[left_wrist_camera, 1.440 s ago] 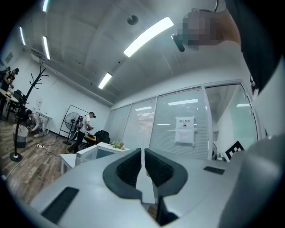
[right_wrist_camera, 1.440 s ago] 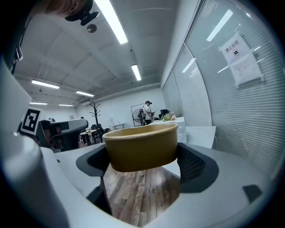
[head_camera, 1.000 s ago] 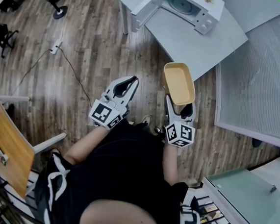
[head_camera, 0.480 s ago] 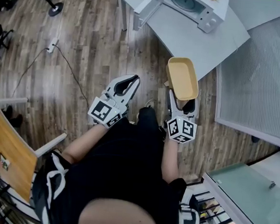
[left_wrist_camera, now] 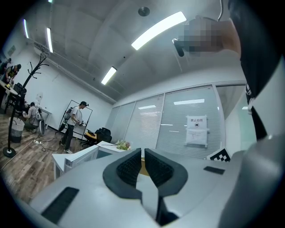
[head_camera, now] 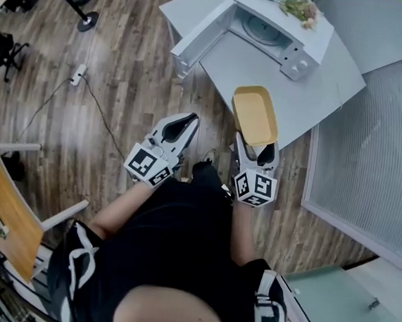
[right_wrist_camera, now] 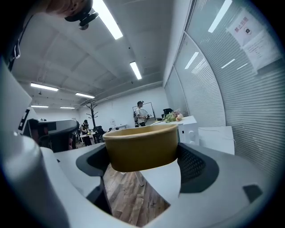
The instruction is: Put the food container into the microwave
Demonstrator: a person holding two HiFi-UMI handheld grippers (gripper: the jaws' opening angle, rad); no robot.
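A tan food container point(head_camera: 255, 114) point(right_wrist_camera: 141, 147) is held level in the air, with my right gripper point(head_camera: 256, 149) point(right_wrist_camera: 142, 162) shut on its sides. It hangs over the near edge of a white table point(head_camera: 291, 105). At the table's far end stands a white microwave point(head_camera: 273, 31) point(right_wrist_camera: 190, 128) with its door point(head_camera: 201, 38) swung open to the left. My left gripper point(head_camera: 182, 125) point(left_wrist_camera: 143, 167) is shut and holds nothing. It hovers over the wood floor, left of the container.
A bunch of flowers point(head_camera: 300, 8) lies on top of the microwave. A frosted glass wall point(head_camera: 379, 146) runs along the right. A power strip and cable point(head_camera: 77, 74) lie on the floor at left, with a coat stand base point(head_camera: 87, 20) farther off. A person point(left_wrist_camera: 73, 125) stands in the distance.
Table and microwave have come closer in the head view. The container, still gripped, now reaches over the table's near edge. The left gripper keeps its place beside it.
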